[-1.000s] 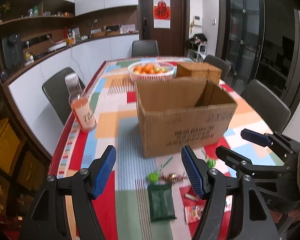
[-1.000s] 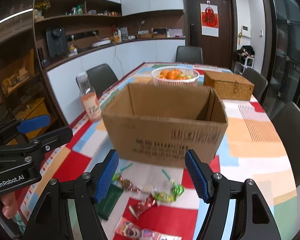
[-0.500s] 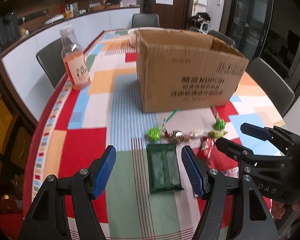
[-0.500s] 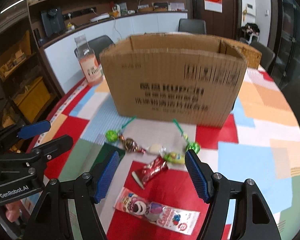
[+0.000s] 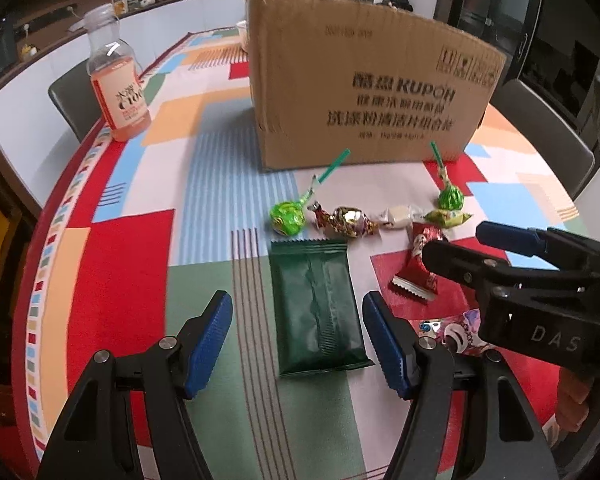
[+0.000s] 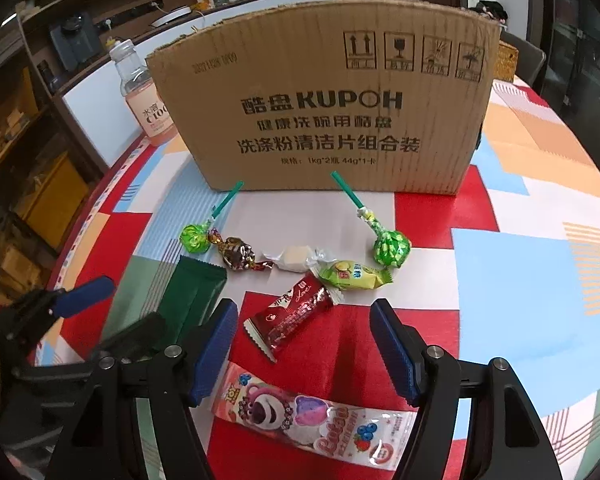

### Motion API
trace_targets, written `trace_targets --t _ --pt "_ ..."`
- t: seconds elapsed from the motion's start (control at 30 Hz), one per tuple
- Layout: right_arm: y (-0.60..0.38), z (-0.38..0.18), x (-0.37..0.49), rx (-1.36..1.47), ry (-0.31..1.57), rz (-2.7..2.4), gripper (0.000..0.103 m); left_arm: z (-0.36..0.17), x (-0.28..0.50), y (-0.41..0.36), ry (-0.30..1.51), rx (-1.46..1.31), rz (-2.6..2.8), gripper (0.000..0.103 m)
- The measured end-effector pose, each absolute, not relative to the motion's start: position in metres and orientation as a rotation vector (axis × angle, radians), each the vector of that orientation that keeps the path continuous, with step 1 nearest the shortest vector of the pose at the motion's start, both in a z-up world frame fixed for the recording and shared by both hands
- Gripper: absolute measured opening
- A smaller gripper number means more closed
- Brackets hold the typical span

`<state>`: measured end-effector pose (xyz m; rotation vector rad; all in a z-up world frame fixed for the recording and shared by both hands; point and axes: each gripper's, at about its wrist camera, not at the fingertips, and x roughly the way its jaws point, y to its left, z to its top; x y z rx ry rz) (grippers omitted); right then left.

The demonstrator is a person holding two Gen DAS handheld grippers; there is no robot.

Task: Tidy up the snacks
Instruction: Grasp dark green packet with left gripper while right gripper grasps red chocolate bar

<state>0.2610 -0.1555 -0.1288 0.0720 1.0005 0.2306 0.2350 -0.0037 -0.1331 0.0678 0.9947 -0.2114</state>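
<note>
Snacks lie on the patterned tablecloth in front of a cardboard box [image 5: 364,92] [image 6: 324,100]. My left gripper [image 5: 298,340] is open, its jaws either side of a dark green packet [image 5: 316,304] [image 6: 192,300]. My right gripper [image 6: 304,348] is open, low over a red wrapped bar [image 6: 292,312] [image 5: 416,268], with a pink bear-print packet [image 6: 312,420] just below it. Two green lollipops [image 6: 196,238] [image 6: 392,248], a brown foil candy [image 6: 238,254], a white candy [image 6: 296,258] and a yellow-green candy [image 6: 350,274] lie between the grippers and the box.
A bottle of pink drink [image 5: 118,92] [image 6: 148,100] stands at the table's left edge. Dark chairs [image 5: 540,136] stand around the table. A wicker basket [image 6: 506,60] sits behind the box on the right. Counter and shelves lie beyond on the left.
Both grippers have come down and forward toward the snacks. The box now hides the fruit basket, and the green packet sits between my left jaws. Both stay open.
</note>
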Motion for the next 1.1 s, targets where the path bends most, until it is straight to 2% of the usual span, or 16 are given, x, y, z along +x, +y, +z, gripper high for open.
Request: trace_targets --t 0.1,0.37,0.5,0.57,0.7,0.9,1.03,1.1 --pt "-0.153 -0.134 0.266 0.072 1.014 0.231 0.068 -0.14 0.238 -0.008 1.01 0.074 -0.216 0.067" --pt "-0.143 -0.149 0.279 0.053 1.062 0.231 0.057 -0.154 0.247 -0.014 1.038 0.083 -0.205 0.067" --pt "-0.139 -0.155 0.281 0.034 1.073 0.231 0.055 -0.159 0.252 -0.014 1.047 0.083 -0.193 0.063" --pt "-0.139 -0.155 0.28 0.014 1.074 0.229 0.05 -0.159 0.253 -0.016 1.04 0.103 -0.189 0.063" --pt "-0.146 -0.156 0.279 -0.004 1.077 0.211 0.045 -0.159 0.253 -0.018 1.034 0.101 -0.189 0.06" --pt "-0.148 -0.156 0.282 -0.039 1.061 0.189 0.04 -0.158 0.258 -0.014 1.027 0.084 -0.175 0.045" --pt "-0.143 -0.156 0.282 -0.065 1.062 0.199 0.026 -0.157 0.259 -0.012 1.032 0.076 -0.18 0.043" --pt "-0.14 -0.156 0.282 -0.058 1.066 0.21 0.025 -0.156 0.257 -0.011 1.039 0.063 -0.183 0.043"
